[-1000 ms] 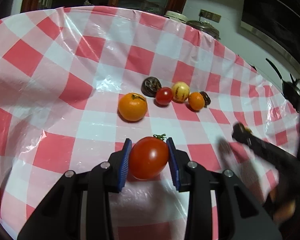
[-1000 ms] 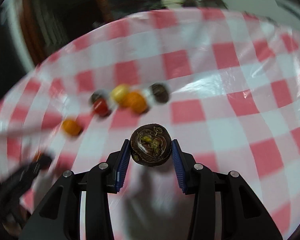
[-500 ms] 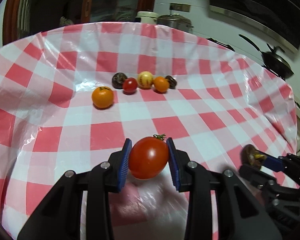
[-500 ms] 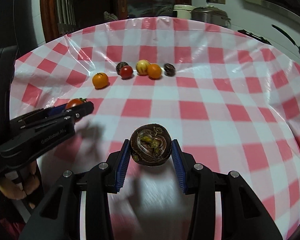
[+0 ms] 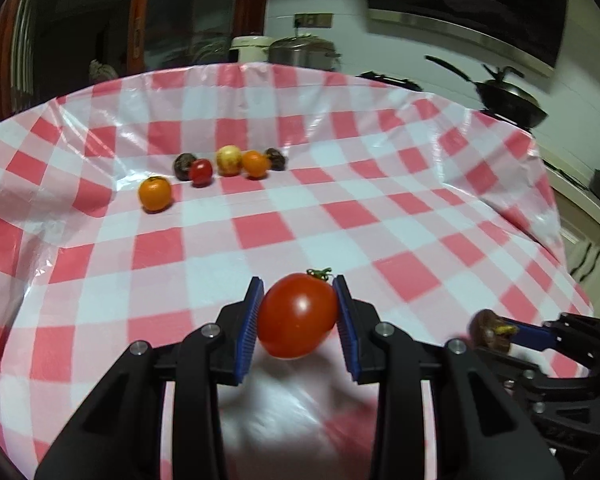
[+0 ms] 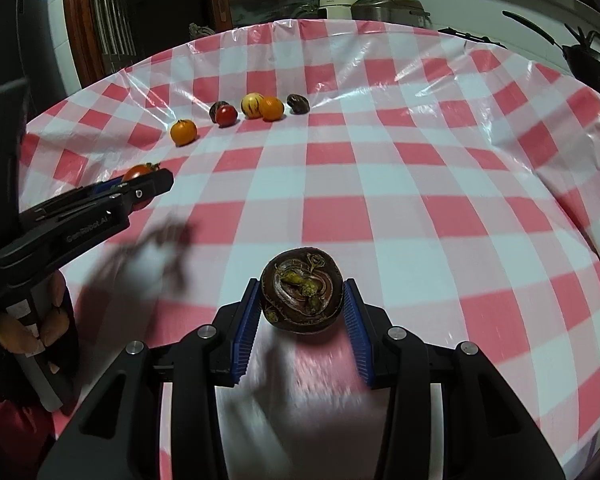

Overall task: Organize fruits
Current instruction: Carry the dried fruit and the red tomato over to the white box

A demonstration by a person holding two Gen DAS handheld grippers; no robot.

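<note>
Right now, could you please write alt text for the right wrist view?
The right gripper holds a dark round fruit above a red-and-white checked tablecloth. At left, the left gripper holds a red tomato; six small fruits lie far back.

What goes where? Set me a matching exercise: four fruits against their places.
1 large red tomato
2 dark brown fruit
3 yellow fruit
4 lone orange fruit

A held in right gripper
B on the tablecloth, apart, left of the row
C held in left gripper
D in the row, between small red tomato and small orange fruit

Pairs: 1-C, 2-A, 3-D, 4-B
</note>
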